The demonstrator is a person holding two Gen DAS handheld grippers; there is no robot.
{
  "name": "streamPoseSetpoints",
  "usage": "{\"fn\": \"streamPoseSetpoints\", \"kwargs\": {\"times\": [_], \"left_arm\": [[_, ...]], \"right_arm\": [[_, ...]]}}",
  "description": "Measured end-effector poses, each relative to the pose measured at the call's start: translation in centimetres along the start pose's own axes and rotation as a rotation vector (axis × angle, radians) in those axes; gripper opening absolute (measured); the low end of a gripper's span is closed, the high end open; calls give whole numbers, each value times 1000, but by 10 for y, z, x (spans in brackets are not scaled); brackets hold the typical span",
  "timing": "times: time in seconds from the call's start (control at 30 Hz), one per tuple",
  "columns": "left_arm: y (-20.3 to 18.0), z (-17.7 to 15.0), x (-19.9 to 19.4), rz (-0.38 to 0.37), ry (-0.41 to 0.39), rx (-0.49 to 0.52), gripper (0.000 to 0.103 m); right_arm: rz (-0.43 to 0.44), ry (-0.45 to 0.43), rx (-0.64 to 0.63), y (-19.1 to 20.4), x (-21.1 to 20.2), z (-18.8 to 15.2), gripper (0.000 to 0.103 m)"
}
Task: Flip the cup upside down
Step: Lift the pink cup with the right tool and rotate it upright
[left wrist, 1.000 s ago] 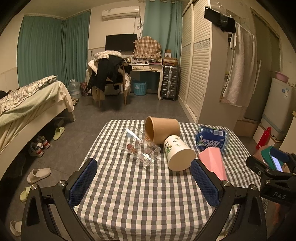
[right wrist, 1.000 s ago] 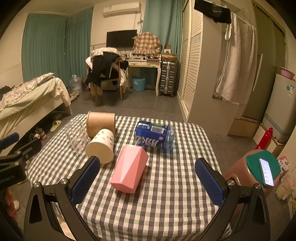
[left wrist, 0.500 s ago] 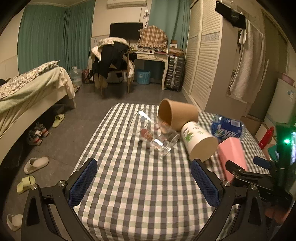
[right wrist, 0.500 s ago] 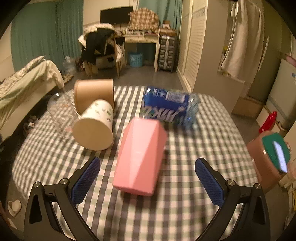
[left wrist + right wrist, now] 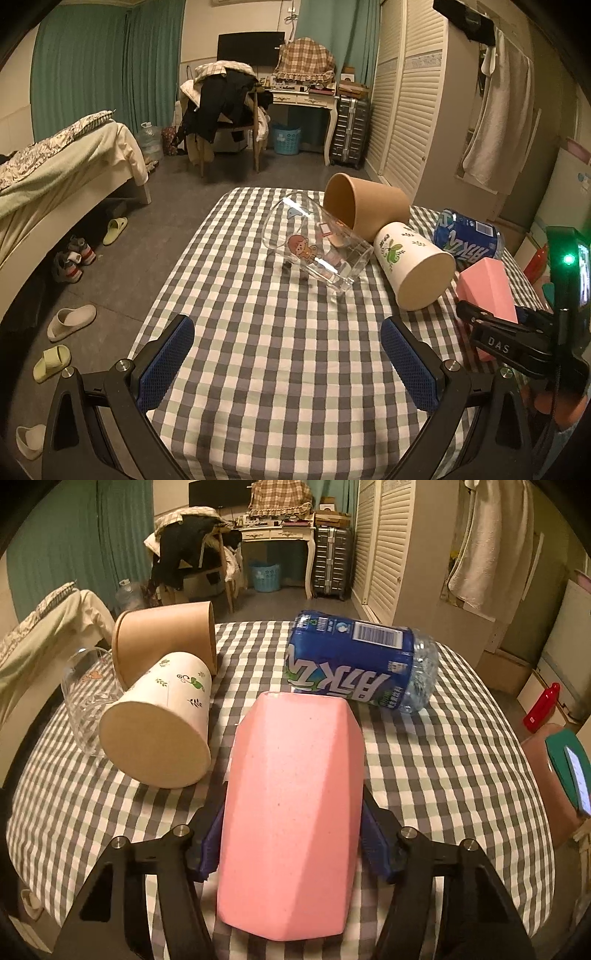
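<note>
A small table with a grey and white checked cloth (image 5: 424, 760) holds five containers, all lying on their sides. Nearest in the right wrist view is a pink faceted cup (image 5: 291, 805), its closed base toward the camera. The right gripper (image 5: 290, 845) has its two blue pads pressed against the cup's left and right sides, jaws narrowed onto it, low over the cloth.

Just left of the pink cup lies a white paper cup with leaf prints (image 5: 162, 723), base toward the camera, close to the pink cup though contact cannot be judged. Behind it is a brown paper tub (image 5: 166, 642), touching the white cup. Far left is a clear glass with cartoon prints (image 5: 317, 247), its mouth facing away to the left. Beyond the pink cup, at its far end, lies a blue-labelled plastic bottle (image 5: 358, 661), crosswise.

The left gripper (image 5: 288, 365) hovers over the near left part of the table, jaws wide apart and holding nothing; bare cloth lies between its pads.

To the right of the table, a phone lies on a green lid (image 5: 565, 771).
</note>
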State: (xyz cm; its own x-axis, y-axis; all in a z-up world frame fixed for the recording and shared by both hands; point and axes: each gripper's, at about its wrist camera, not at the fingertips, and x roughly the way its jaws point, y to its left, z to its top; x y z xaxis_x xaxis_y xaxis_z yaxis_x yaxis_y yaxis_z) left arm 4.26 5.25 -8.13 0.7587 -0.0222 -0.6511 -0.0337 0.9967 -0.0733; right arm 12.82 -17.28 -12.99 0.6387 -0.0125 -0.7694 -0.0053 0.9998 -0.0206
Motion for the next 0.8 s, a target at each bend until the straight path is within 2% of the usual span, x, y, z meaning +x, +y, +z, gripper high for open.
{"fn": "streamPoseSetpoints", "kwargs": {"times": [0.3, 0.43, 0.57, 0.7, 0.8], "left_arm": [[-8, -7, -26, -4, -35, 6, 103], [-10, -13, -34, 2, -26, 10, 103], [-11, -17, -42, 11, -35, 7, 103], [-10, -16, -48, 12, -48, 1, 103], [-8, -15, -51, 8, -63, -2, 103]], "right_arm": [[31, -30, -2, -1, -51, -25, 62], [26, -50, -33, 8, -66, -36, 62], [76, -39, -17, 6, -73, -38, 62], [83, -59, -41, 12, -86, -35, 62], [105, -25, -54, 14, -98, -30, 62]]}}
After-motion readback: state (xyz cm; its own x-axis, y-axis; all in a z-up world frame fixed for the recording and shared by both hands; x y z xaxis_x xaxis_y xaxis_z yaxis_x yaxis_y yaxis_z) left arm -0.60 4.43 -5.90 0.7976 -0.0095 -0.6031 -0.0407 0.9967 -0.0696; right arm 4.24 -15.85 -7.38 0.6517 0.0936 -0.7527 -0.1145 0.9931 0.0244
